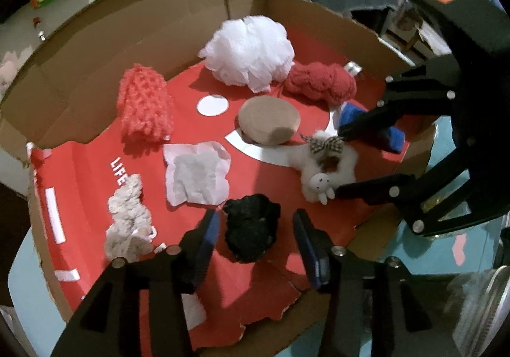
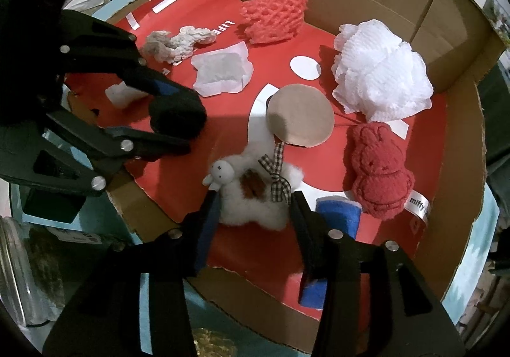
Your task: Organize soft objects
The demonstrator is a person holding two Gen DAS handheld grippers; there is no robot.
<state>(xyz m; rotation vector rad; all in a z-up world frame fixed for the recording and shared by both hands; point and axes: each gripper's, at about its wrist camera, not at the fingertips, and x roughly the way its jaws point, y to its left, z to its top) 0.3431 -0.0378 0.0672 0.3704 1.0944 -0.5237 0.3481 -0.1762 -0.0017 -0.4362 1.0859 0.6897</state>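
Note:
A black fluffy ball [image 1: 251, 226] lies on the red floor of a cardboard box [image 1: 95, 48]. My left gripper [image 1: 255, 223] stands open around the ball, with red floor showing beside each finger. A white fluffy bunny toy [image 2: 251, 197] with a checked bow lies near the box's front edge. It sits between the fingers of my right gripper [image 2: 255, 197], which is open; the fur looks unsqueezed. From the right wrist view, the left gripper [image 2: 189, 119] brackets the black ball [image 2: 177, 116]. From the left wrist view, the right gripper [image 1: 339, 159] straddles the bunny toy [image 1: 318, 166].
Also in the box: a white mesh pouf [image 1: 248, 51], a red knitted bunny [image 2: 379, 172], a coral net sleeve [image 1: 145, 105], a tan disc [image 1: 269, 121], a white paper pad [image 1: 196, 177], a grey-white scrunchie [image 1: 127, 220] and a blue cloth [image 2: 338, 213]. A glass jar [image 1: 478, 309] stands outside.

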